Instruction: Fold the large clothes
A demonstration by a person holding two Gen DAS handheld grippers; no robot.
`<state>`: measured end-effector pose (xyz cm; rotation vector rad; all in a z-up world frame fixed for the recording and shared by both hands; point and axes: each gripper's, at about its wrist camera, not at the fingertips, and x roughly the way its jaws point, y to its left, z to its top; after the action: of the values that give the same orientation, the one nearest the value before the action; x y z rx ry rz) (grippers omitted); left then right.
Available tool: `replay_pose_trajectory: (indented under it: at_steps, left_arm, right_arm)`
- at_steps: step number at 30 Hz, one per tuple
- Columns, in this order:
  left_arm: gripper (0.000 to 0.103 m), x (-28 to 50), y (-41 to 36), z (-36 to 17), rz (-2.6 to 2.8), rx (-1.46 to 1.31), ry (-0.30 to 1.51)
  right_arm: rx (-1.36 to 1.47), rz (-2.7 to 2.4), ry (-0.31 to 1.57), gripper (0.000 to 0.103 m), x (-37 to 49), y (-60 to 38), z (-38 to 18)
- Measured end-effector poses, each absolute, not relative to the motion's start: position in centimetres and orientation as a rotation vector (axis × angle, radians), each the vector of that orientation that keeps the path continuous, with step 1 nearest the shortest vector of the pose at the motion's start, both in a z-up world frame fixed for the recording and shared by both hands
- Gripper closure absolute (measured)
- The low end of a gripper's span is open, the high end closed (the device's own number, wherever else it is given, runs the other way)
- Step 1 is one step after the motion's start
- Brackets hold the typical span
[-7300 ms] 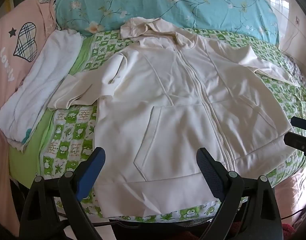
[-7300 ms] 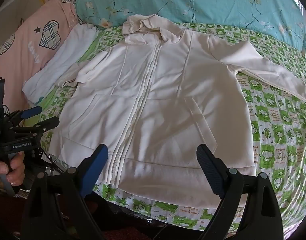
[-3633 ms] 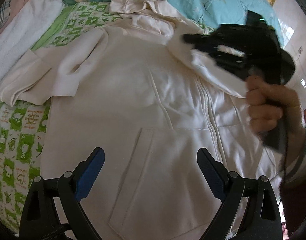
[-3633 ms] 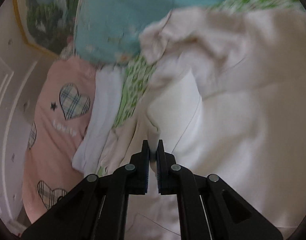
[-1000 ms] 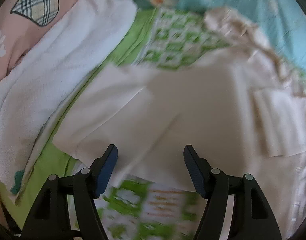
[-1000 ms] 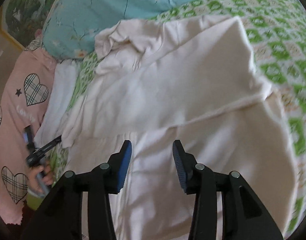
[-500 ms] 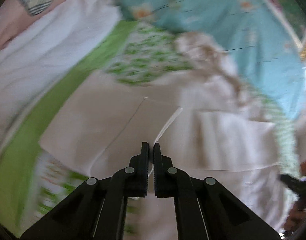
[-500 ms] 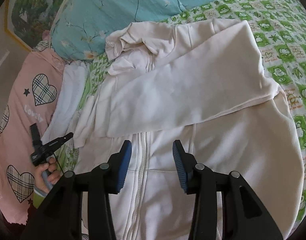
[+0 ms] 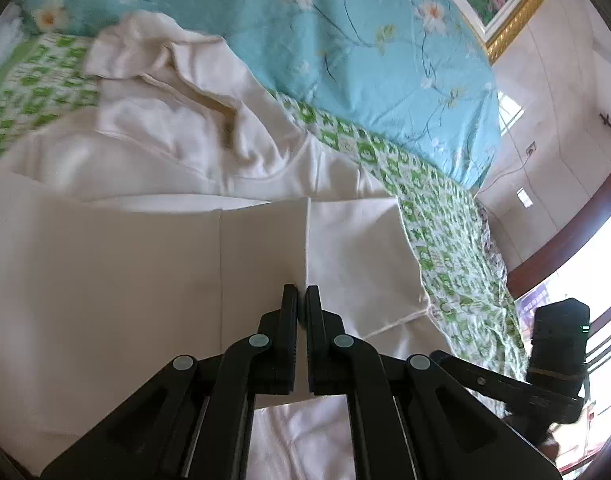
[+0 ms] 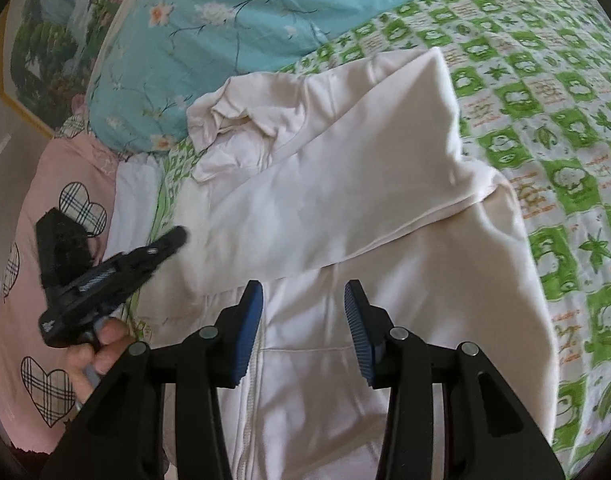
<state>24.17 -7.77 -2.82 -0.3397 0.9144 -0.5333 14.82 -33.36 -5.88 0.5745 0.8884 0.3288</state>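
On the bed [image 10: 545, 92], with its green-and-white checked sheet, my cream hoodie [image 10: 385, 300] lies front up, hood [image 9: 153, 68] bunched against the blue flowered pillow [image 9: 345, 40]. One sleeve [image 10: 345, 184] is folded across the chest below the hood.

My left hand-held gripper [image 9: 301, 300] is clamped shut on the cuff end of the other sleeve [image 9: 261, 248], which I hold over the chest. My right hand-held gripper [image 10: 303, 312] hangs above the zip [image 10: 251, 360] with its jaws apart, holding nothing.

I judge the hoodie to be soft, thick and fairly light for its bulk. It should sag and drape from wherever I pinch it, so a hold near a seam or cuff, where the cloth is doubled, ought to slip least. For the body folds I would take the hem corner and the shoulder together, one in each hand-held gripper, so the panel travels flat. The zip is the one stiff line and may buckle if folded across.

Beside the bed, left of the hoodie, is pink cloth [image 10: 65, 184] with plaid hearts. I can read no brand on the hoodie, and the orange words in the sheet squares are too small to make out.
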Motion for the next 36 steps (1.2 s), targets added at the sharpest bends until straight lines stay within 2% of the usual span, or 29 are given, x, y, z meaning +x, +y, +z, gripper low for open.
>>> replay_pose_trajectory:
  at_steps: [6,8,10,12,21,25,28,29,30,31,36]
  left_arm:
    - [0.098,26.5,-11.0,-7.6,-0.53,-0.303,1.04]
    - [0.084,25.7,-10.8,-7.6,-0.546,-0.305,1.067]
    - [0.056,23.5,-9.9,-6.4,-0.549,-0.282,1.03]
    - [0.047,21.0,-8.2,-5.1,-0.537,-0.263,0.982]
    - [0.047,12.2,5.0,-3.7,-0.192,-0.227,0.929]
    - [0.047,11.7,9.1,-5.5,-0.069,-0.259,0.954]
    - [0.047,12.6,9.4,-6.3,-0.054,-0.256,0.949]
    - [0.047,13.1,9.2,-6.6,-0.04,-0.241,0.949]
    - [0.047,13.6,9.1,-6.9,-0.028,-0.232,0.951]
    - [0.047,14.3,9.0,-7.4,-0.004,-0.227,0.956]
    - [0.047,16.5,8.5,-8.0,0.099,-0.182,0.946]
  right_arm:
    - [0.6,0.306,0.885,0.059,15.6,-34.2,-6.3]
    - [0.593,0.315,0.887,0.059,15.9,-33.9,-6.2]
    - [0.583,0.33,0.891,0.059,16.4,-33.4,-6.2]
    - [0.571,0.345,0.9,0.059,17.1,-32.8,-6.3]
    - [0.511,0.429,0.951,0.059,22.3,-27.6,-7.9]
    - [0.475,0.419,0.999,0.059,24.7,-25.7,-9.5]
    - [0.478,0.43,1.043,0.059,26.0,-24.3,-11.1]
    - [0.477,0.434,1.037,0.061,26.1,-23.9,-11.2]
    - [0.469,0.436,1.027,0.087,26.2,-23.6,-11.0]
    - [0.464,0.434,1.023,0.099,26.3,-23.5,-10.8]
    - [0.494,0.407,0.894,0.099,25.9,-25.8,-6.2]
